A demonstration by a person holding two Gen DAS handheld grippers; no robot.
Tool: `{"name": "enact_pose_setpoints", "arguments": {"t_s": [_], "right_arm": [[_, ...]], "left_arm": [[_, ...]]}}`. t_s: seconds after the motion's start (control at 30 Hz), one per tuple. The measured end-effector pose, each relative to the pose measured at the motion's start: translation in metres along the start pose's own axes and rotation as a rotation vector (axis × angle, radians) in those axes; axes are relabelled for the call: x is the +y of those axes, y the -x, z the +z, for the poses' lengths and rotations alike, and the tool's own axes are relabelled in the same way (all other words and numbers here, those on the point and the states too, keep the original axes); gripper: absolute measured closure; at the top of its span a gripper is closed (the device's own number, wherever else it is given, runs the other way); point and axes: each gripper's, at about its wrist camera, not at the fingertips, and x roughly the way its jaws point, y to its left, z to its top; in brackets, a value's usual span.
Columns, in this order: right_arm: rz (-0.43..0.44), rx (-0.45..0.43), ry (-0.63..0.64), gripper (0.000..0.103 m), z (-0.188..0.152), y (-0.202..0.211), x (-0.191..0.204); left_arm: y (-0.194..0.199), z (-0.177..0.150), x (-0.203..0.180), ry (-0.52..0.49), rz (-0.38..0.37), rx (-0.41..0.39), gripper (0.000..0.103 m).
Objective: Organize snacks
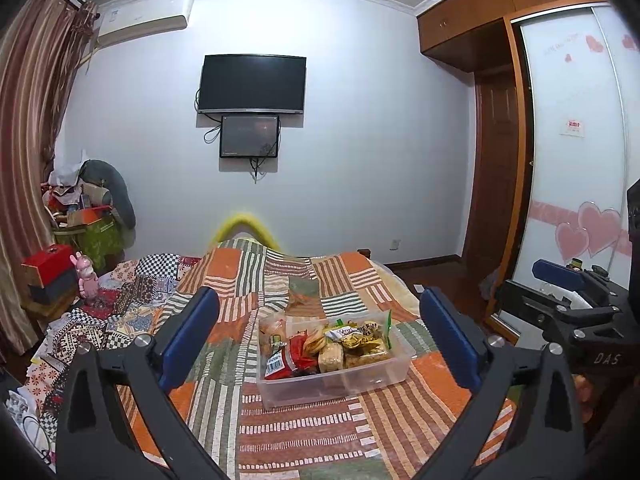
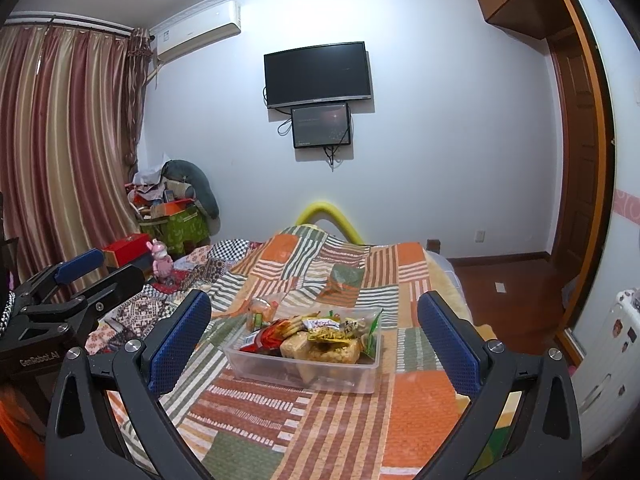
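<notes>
A clear plastic bin full of wrapped snacks sits on the patchwork bedspread, also in the right wrist view. One orange snack packet lies on the bed just behind the bin's far left corner. My left gripper is open and empty, held above the bed in front of the bin. My right gripper is open and empty, also short of the bin. Each gripper shows at the edge of the other's view, the right one and the left one.
The bed is covered in an orange, green and white striped quilt. A pink toy and red box stand at the left. Clutter is piled in the far left corner. A wardrobe stands right.
</notes>
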Motion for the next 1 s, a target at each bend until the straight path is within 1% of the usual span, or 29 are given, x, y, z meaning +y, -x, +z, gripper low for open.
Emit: {"name": "enact_pose_setpoints", "arguments": {"t_s": [0.6,0.8,1.0], "right_arm": [[0.001,-0.002,0.007,0.000,0.0013,0.0016,0.0009],[0.000,-0.004,0.008,0.000,0.0027,0.0030,0.0018],[-0.001,-0.002,0.007,0.000,0.0031,0.0028,0.0012]], "left_arm": [[0.0014,0.0034,0.0005,0.001,-0.018,0.013,0.001],[0.0020,0.0041,0.0012,0.005,-0.041,0.010,0.001],[0.0030,0.0040,-0.0016,-0.010,-0.040,0.006,0.001]]}}
